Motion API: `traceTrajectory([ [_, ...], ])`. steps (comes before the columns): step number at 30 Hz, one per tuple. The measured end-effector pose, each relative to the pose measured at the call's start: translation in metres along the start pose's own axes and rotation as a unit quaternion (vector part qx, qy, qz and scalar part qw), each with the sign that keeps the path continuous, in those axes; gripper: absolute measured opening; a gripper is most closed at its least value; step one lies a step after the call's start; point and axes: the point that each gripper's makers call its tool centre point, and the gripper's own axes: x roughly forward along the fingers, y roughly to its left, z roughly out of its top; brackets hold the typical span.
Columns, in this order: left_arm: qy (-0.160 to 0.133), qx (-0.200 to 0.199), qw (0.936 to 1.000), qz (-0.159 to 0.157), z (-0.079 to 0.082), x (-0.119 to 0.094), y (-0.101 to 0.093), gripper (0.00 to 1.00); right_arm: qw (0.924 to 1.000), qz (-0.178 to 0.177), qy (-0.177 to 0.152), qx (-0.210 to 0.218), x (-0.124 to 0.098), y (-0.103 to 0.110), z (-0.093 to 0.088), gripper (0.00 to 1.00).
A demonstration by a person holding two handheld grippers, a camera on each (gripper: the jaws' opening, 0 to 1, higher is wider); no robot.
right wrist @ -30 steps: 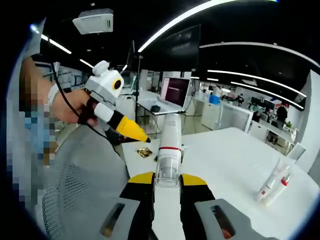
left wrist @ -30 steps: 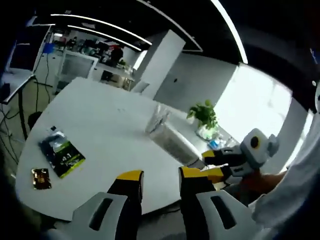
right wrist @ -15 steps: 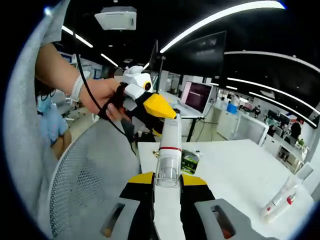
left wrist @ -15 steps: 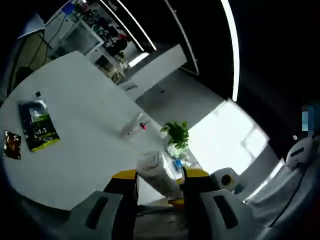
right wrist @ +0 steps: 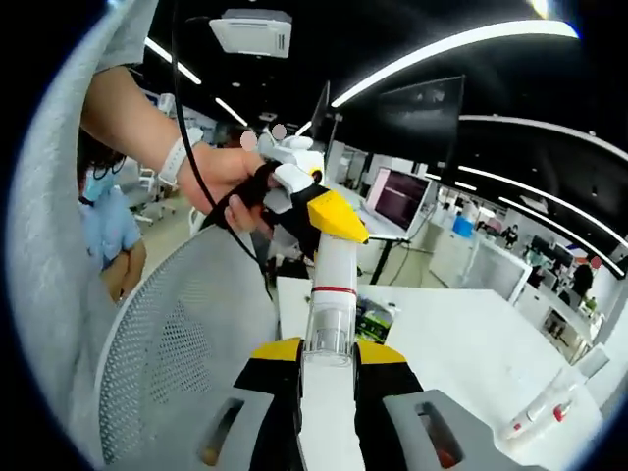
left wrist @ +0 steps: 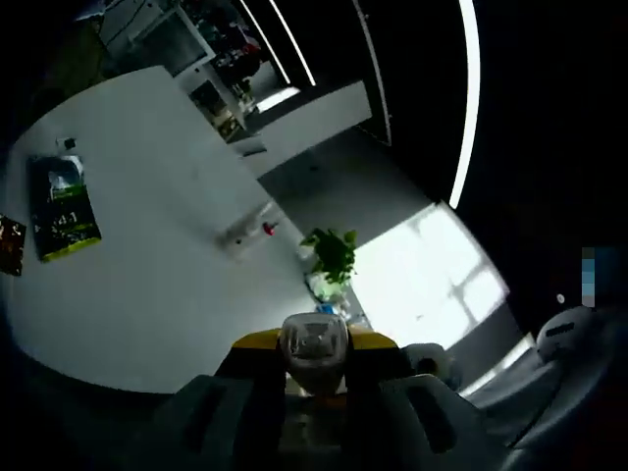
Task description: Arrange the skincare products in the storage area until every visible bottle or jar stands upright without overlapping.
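Left gripper view, gripper: the left gripper (left wrist: 314, 365) has its yellow-tipped jaws clamped on the clear cap end of the white tube (left wrist: 314, 345), seen end-on.
Left gripper view, table: the white table (left wrist: 147, 294) lies beyond; a green packet (left wrist: 62, 208) and a small dark packet (left wrist: 9, 245) sit near its left edge, and what appear to be two more tubes (left wrist: 245, 231) lie near the far edge, blurred. A potted plant (left wrist: 331, 255) stands past that edge.
Right gripper view, gripper: the right gripper (right wrist: 327, 365) is clenched on the same tube (right wrist: 332, 309), which points away along its jaws, a red band partway up.
Right gripper view, hand: a person's hand (right wrist: 228, 182), wrist bent, holds the left gripper (right wrist: 339, 216) over the tube's far end, above a mesh chair back (right wrist: 182, 343).
Right gripper view, table: two tubes (right wrist: 538, 410) lie near the right edge of the table (right wrist: 451, 343).
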Motion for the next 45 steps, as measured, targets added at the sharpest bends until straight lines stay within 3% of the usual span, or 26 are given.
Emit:
traceTrajectory([
  [2,-0.010,-0.004,0.9999,0.003,0.002,0.002,0.000,0.18,1.0000,-0.006,0.001,-0.005,0.000,-0.002,0.000,0.12],
  [7,-0.044,-0.041,0.9981,0.013,0.011,0.007,0.006,0.18,0.9968,-0.035,-0.017,0.069,-0.005,-0.026,-0.002,0.13],
  [10,-0.075,-0.049,0.9957,0.025,0.019,0.010,0.013,0.18,0.9939,-0.046,-0.006,0.100,-0.006,-0.034,-0.011,0.14],
  [14,-0.123,-0.044,0.9913,0.015,0.036,0.012,0.010,0.18,0.9856,-0.030,-0.007,0.166,-0.004,-0.032,-0.014,0.21],
  [17,-0.160,-0.052,0.9858,0.000,0.049,0.013,0.006,0.18,0.9759,-0.015,-0.015,0.217,-0.004,-0.033,-0.015,0.22],
  [19,-0.165,-0.058,0.9844,-0.010,0.052,0.017,0.003,0.18,0.9574,0.011,-0.041,0.286,-0.005,-0.033,-0.006,0.21],
  [21,-0.170,-0.063,0.9833,-0.017,0.054,0.021,0.000,0.18,0.9344,0.036,-0.071,0.347,-0.006,-0.034,0.005,0.23],
  [22,-0.174,-0.066,0.9824,-0.022,0.054,0.023,-0.002,0.18,0.9149,0.045,-0.093,0.390,-0.007,-0.039,0.011,0.25],
  [23,-0.183,-0.077,0.9796,-0.032,0.055,0.025,-0.006,0.18,0.8935,0.046,-0.112,0.432,-0.008,-0.044,0.015,0.29],
  [24,-0.190,-0.087,0.9771,-0.040,0.056,0.026,-0.009,0.18,0.8545,0.054,-0.139,0.498,-0.010,-0.052,0.021,0.31],
  [25,-0.196,-0.090,0.9753,-0.045,0.057,0.027,-0.011,0.18,0.8340,0.056,-0.165,0.524,-0.011,-0.058,0.025,0.33],
  [26,-0.203,-0.094,0.9734,-0.049,0.057,0.028,-0.012,0.18,0.7989,0.048,-0.185,0.570,-0.012,-0.068,0.026,0.32],
  [27,-0.208,-0.106,0.9706,-0.059,0.056,0.030,-0.015,0.18,0.7918,0.045,-0.202,0.575,-0.014,-0.072,0.027,0.32],
  [29,-0.213,-0.120,0.9673,-0.065,0.054,0.033,-0.015,0.18,0.7575,0.046,-0.226,0.611,-0.015,-0.079,0.031,0.33],
  [32,-0.205,-0.118,0.9698,-0.060,0.046,0.038,-0.014,0.18,0.7263,0.047,-0.254,0.637,-0.017,-0.086,0.036,0.33],
  [33,-0.201,-0.117,0.9709,-0.056,0.043,0.039,-0.012,0.18,0.7114,0.048,-0.262,0.650,-0.017,-0.088,0.037,0.31],
  [35,-0.197,-0.124,0.9708,-0.059,0.039,0.040,-0.010,0.18,0.6928,0.044,-0.264,0.670,-0.015,-0.089,0.034,0.28],
  [37,-0.190,-0.124,0.9717,-0.065,0.036,0.041,-0.014,0.18,0.6829,0.042,-0.259,0.682,-0.013,-0.087,0.028,0.16],
  [38,-0.187,-0.123,0.9728,-0.061,0.034,0.042,-0.013,0.18,0.6528,0.055,-0.252,0.712,-0.014,-0.081,0.027,0.17],
  [40,-0.179,-0.127,0.9733,-0.067,0.030,0.044,-0.013,0.18,0.6545,0.047,-0.281,0.700,-0.014,-0.087,0.027,0.15],
  [42,-0.173,-0.126,0.9740,-0.072,0.029,0.046,-0.013,0.19,0.6612,0.040,-0.285,0.693,-0.018,-0.086,0.028,0.13],
  [43,-0.163,-0.136,0.9740,-0.080,0.029,0.046,-0.013,0.19,0.6579,0.050,-0.285,0.695,-0.021,-0.087,0.030,0.13],
  [45,-0.139,-0.143,0.9764,-0.084,0.025,0.049,-0.013,0.19,0.6710,0.056,-0.280,0.684,-0.024,-0.090,0.029,0.12],
])
